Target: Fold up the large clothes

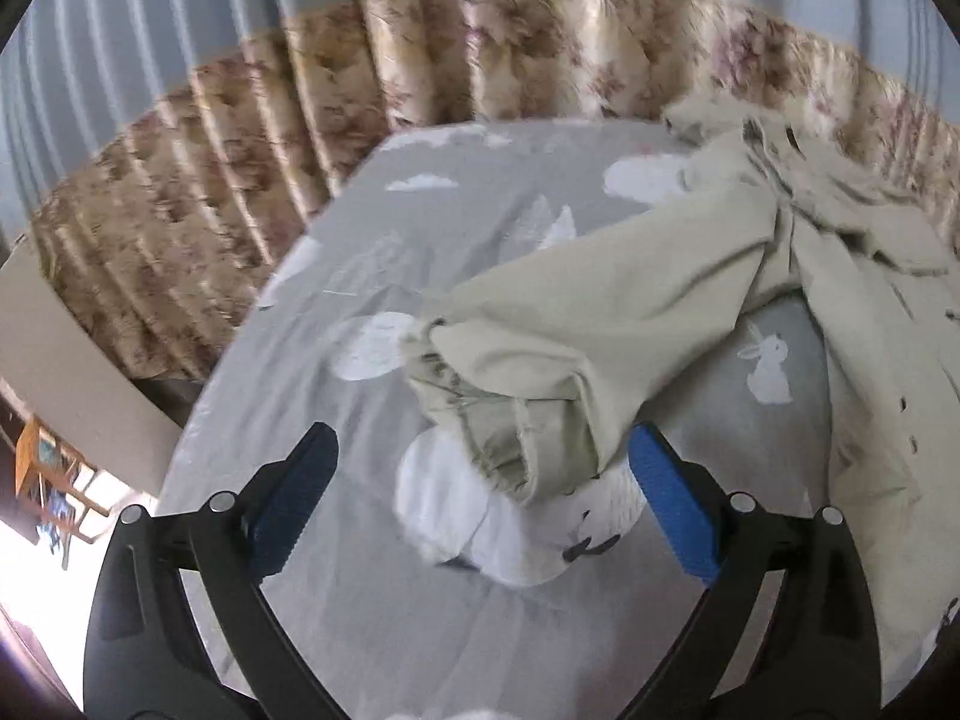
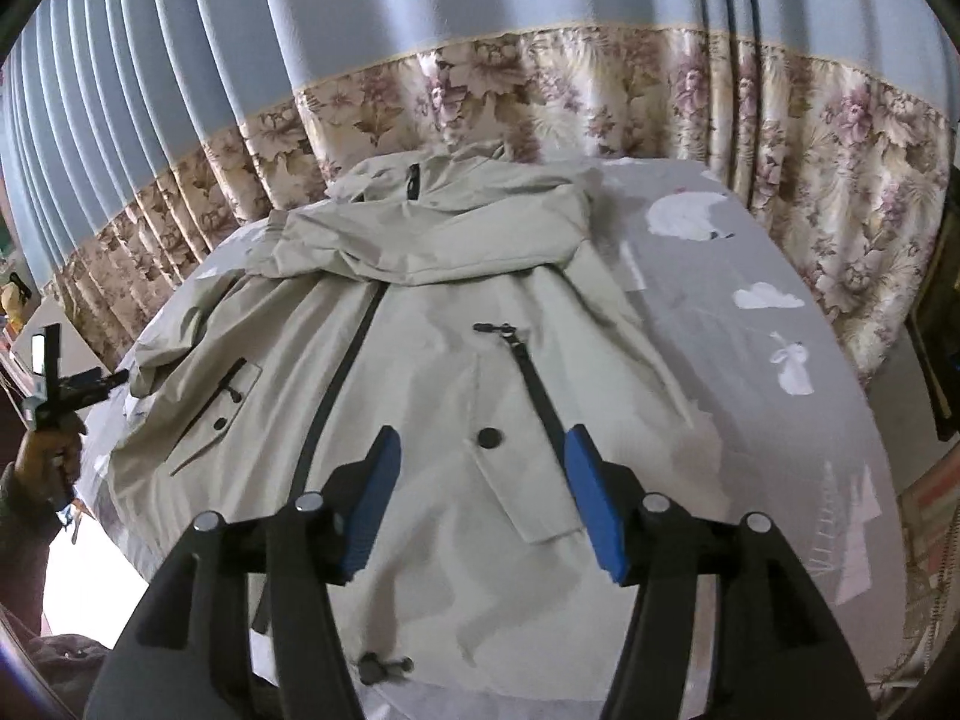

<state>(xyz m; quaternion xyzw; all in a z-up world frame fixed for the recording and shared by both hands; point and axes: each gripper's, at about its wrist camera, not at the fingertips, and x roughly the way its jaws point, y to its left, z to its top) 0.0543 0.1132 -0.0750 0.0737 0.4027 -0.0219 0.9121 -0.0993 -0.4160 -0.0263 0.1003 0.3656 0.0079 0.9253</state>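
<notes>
**Inspector:** Coat (image 2: 420,372) status first. What sits at the right claw (image 2: 477,501)?

**Assistant:** Its jaws stand apart, nothing between the blue pads (image 2: 591,507). It hovers over the coat's lower front. Between the pads, toward 12 o'clock, a dark button (image 2: 489,437) above a flap pocket (image 2: 528,495).

**Inspector:** Outward from there?

**Assistant:** Two dark zippers run up toward 12 o'clock, one from the left pad, one from the right. A second pocket lies at 9 o'clock. The hood (image 2: 444,222) is bunched at the far end. A drawcord toggle (image 2: 378,667) sits at 6 o'clock on the hem. The coat lies front-up, beige, spread on the bed (image 2: 750,360), whose grey sheet carries white prints.

**Inspector:** Left claw (image 1: 483,492)?

**Assistant:** Also spread wide, holding nothing. The gathered cuff (image 1: 510,426) of a sleeve (image 1: 600,312) lies on the sheet between the pads, nearer the right one; contact cannot be told. The sleeve runs to 1 o'clock, joining the coat body (image 1: 870,276) at the bed's right side. A white rabbit print (image 1: 767,367) shows at 3 o'clock.

**Inspector:** Surroundings?

**Assistant:** Curtains (image 2: 480,18), blue above and floral below, hang behind the bed. From the right wrist view, the person's left hand (image 2: 51,456) grips its tool at 9 o'clock.
</notes>
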